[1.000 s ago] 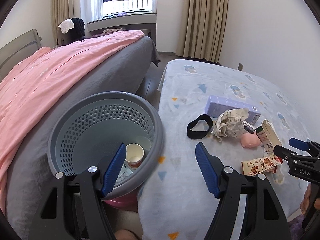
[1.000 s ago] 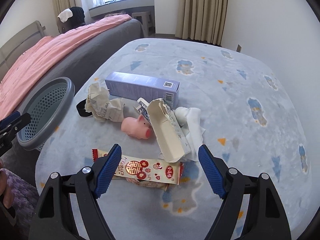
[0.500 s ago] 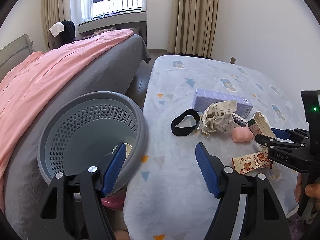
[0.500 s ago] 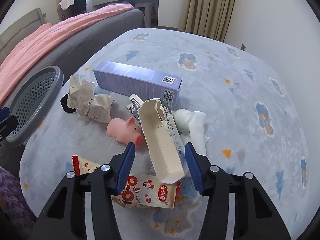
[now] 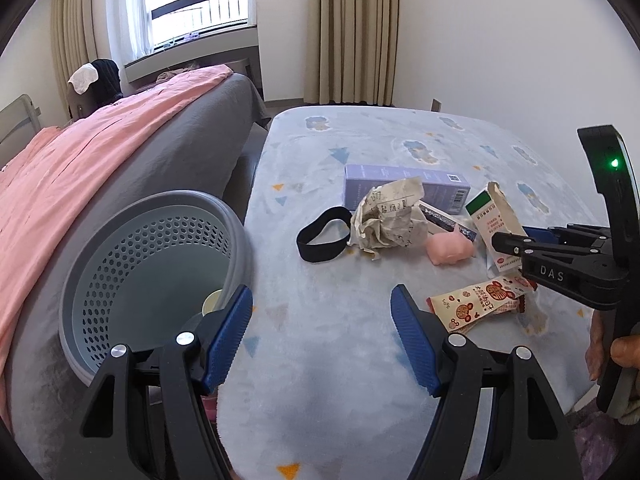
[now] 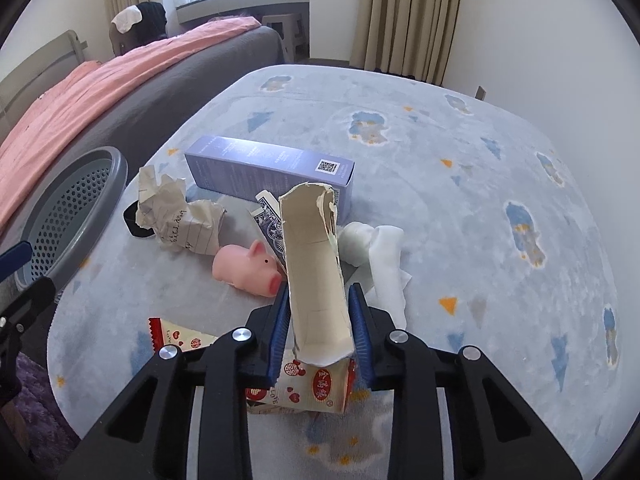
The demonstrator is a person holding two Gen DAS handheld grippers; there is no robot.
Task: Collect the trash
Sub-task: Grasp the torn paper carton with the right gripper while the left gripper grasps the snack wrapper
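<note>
A torn, open white carton [image 6: 312,248] stands between the jaws of my right gripper [image 6: 319,300], which are closing on its lower end; both blue pads touch its sides. Under it lies a red-and-white snack wrapper [image 6: 316,388]. Crumpled lined paper [image 6: 180,216], a pink pig toy [image 6: 244,266], white tissue [image 6: 380,256] and a long purple box [image 6: 264,168] lie around it on the blue table cover. My left gripper [image 5: 320,296] hangs open and holds nothing, between the grey perforated basket [image 5: 100,240] and the pile.
A paper cup [image 5: 212,300] lies in the basket at the table's left edge. A black elastic band [image 5: 320,236] lies left of the crumpled paper. A bed with a pink blanket [image 5: 80,168] stands further left. A wall runs along the right.
My right gripper went forward over the wrapper and closed its jaws from wide apart onto the torn carton. The left gripper drifted right, away from the basket, jaws unchanged.
</note>
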